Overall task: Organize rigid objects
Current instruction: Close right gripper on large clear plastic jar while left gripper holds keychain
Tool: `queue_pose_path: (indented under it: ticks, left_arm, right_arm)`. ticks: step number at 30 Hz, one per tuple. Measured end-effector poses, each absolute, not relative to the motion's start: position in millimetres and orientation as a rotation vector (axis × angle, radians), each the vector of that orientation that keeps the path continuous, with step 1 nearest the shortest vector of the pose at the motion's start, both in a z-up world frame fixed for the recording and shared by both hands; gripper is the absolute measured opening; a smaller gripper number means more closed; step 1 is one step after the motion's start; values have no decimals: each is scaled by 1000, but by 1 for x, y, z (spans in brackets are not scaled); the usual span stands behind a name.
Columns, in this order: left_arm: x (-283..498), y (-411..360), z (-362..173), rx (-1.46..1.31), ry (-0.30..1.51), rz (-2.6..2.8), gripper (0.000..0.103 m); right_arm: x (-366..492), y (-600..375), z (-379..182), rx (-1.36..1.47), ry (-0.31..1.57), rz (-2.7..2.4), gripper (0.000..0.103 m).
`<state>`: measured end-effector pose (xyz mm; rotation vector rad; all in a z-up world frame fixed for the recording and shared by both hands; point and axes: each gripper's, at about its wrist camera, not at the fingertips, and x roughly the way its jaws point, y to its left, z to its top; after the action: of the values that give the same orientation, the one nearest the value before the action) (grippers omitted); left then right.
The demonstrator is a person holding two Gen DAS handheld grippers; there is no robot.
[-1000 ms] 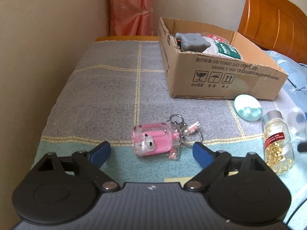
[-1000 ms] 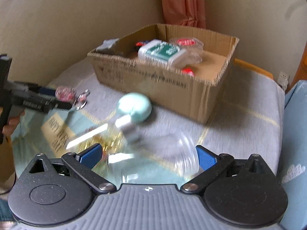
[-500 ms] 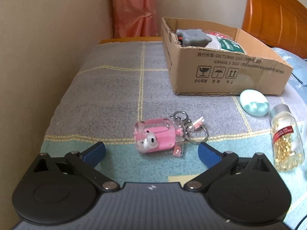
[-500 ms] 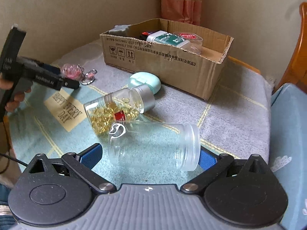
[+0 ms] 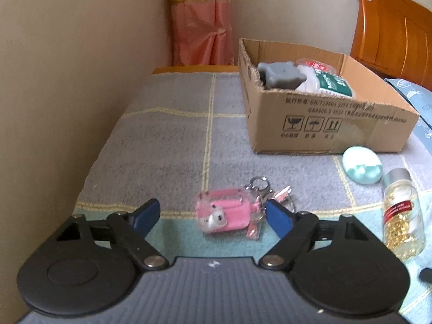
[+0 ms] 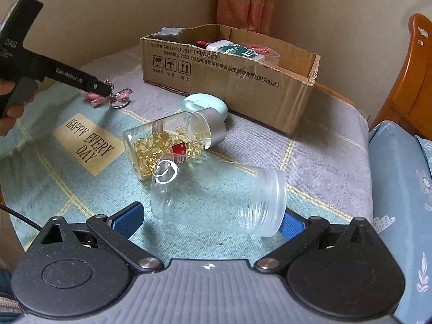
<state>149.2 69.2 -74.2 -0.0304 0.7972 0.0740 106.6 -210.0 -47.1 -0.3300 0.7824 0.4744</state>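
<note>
A pink keychain (image 5: 226, 213) with metal rings lies on the cloth between the fingers of my left gripper (image 5: 210, 214). Its jaws are closing; the right pad is at the rings, the left pad stands apart. From the right wrist view, the left gripper (image 6: 102, 86) hovers over the keychain (image 6: 118, 98). A clear empty jar (image 6: 216, 197) lies on its side between the fingers of my right gripper (image 6: 210, 220), which is open. A bottle of yellow capsules (image 6: 172, 143) and a mint oval case (image 6: 205, 105) lie beyond it. The cardboard box (image 6: 229, 81) holds several items.
A wall runs along the left of the cloth-covered table (image 5: 167, 140). The box (image 5: 324, 124) holds a grey object (image 5: 280, 77) and a white-green bottle (image 5: 324, 81). A wooden headboard (image 5: 391, 27) and blue bedding (image 6: 399, 175) lie to the right. A hand (image 6: 8, 108) holds the left gripper.
The left jaws widened, then narrowed around the keychain. The right gripper swung toward the clear jar and settled with the jar between its fingers.
</note>
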Motion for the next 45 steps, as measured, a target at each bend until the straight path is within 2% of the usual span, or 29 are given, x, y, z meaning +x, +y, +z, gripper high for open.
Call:
queue_pose_path:
  ticks: [6, 9, 18, 24, 27, 30, 33, 40, 43, 44, 45]
  left_arm:
    - [144, 79, -75, -39, 794, 92, 81]
    - [149, 75, -76, -40, 786, 58, 68]
    - [162, 76, -79, -106, 788, 57, 56]
    - [164, 81, -79, -113, 792, 50, 48]
    - [164, 82, -77, -97, 791, 63, 49]
    - [165, 82, -71, -84, 758, 77, 66]
    - [168, 80, -65, -71, 725, 99, 72]
    - [179, 72, -77, -94, 766, 111, 70]
    - [179, 73, -80, -114, 768, 105, 58]
    - [180, 74, -80, -114, 768, 106, 51]
    - [181, 75, -79, -110, 770, 103, 50]
  right_arm:
    - [106, -210, -45, -330, 770, 469, 103]
    - [108, -210, -45, -327, 766, 461, 103]
    - [112, -206, -43, -318, 758, 434, 102]
    - [117, -204, -45, -323, 770, 428, 95]
    - [117, -206, -45, -315, 775, 433, 95]
    - [118, -205, -45, -314, 775, 434, 95]
    - [118, -205, -45, -311, 776, 435, 95]
    - [118, -205, -45, -304, 776, 432, 95]
    - [118, -205, -45, -301, 777, 428, 95]
    - [118, -205, -45, -302, 777, 427, 95]
    - [118, -204, -45, -303, 777, 426, 95]
